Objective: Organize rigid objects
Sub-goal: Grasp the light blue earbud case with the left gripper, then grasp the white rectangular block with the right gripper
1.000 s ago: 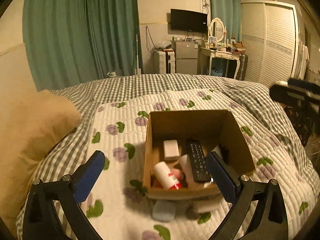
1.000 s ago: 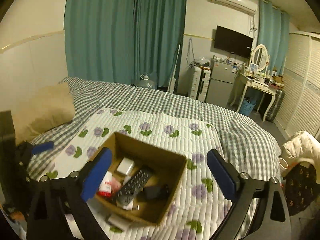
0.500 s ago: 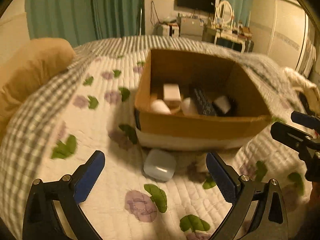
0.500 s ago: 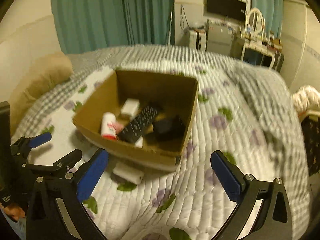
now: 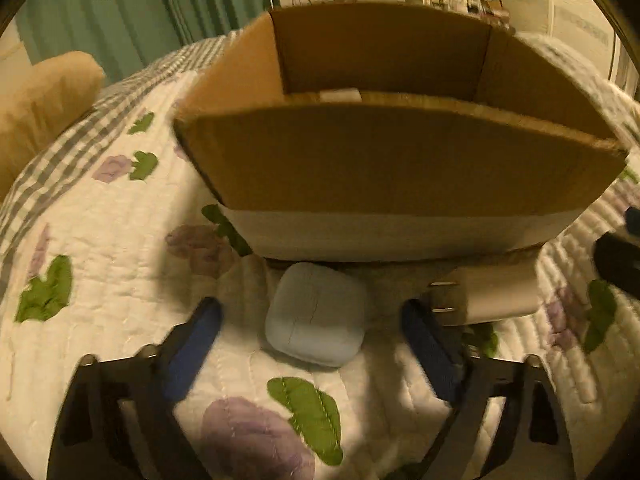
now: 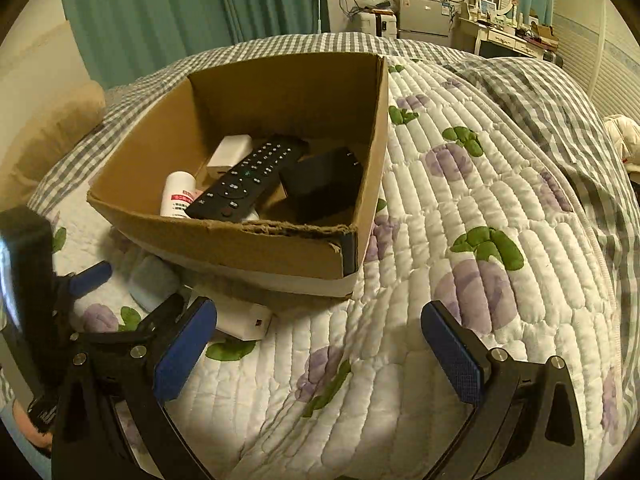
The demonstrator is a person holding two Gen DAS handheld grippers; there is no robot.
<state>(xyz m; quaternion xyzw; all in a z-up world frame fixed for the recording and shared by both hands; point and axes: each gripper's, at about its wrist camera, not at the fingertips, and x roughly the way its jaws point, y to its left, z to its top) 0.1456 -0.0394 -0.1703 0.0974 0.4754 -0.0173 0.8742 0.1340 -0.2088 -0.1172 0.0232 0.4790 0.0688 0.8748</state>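
A pale blue earbud case [image 5: 316, 314] lies on the quilt just in front of the cardboard box [image 5: 400, 168]. My left gripper [image 5: 316, 344] is open, low over the quilt, its fingers on either side of the case without touching it. A white plug charger [image 5: 492, 294] lies beside the case, by the right finger. In the right wrist view the box [image 6: 248, 240] holds a black remote [image 6: 248, 178], a white bottle [image 6: 176, 196], a white adapter [image 6: 230, 152] and a black block [image 6: 324, 184]. The earbud case [image 6: 152, 286] and the charger [image 6: 240, 316] show there too. My right gripper [image 6: 320, 340] is open and empty over the quilt, right of the charger.
The box sits on a white quilt with purple flowers [image 6: 480, 240] over a grey checked bedspread [image 6: 540, 92]. A tan pillow [image 5: 44, 100] lies at the left. Green curtains, a dresser and a fridge stand far behind the bed.
My left gripper has dropped and moved forward to straddle the earbud case; the box now fills its view. My right gripper has also come lower and closer to the box's front corner.
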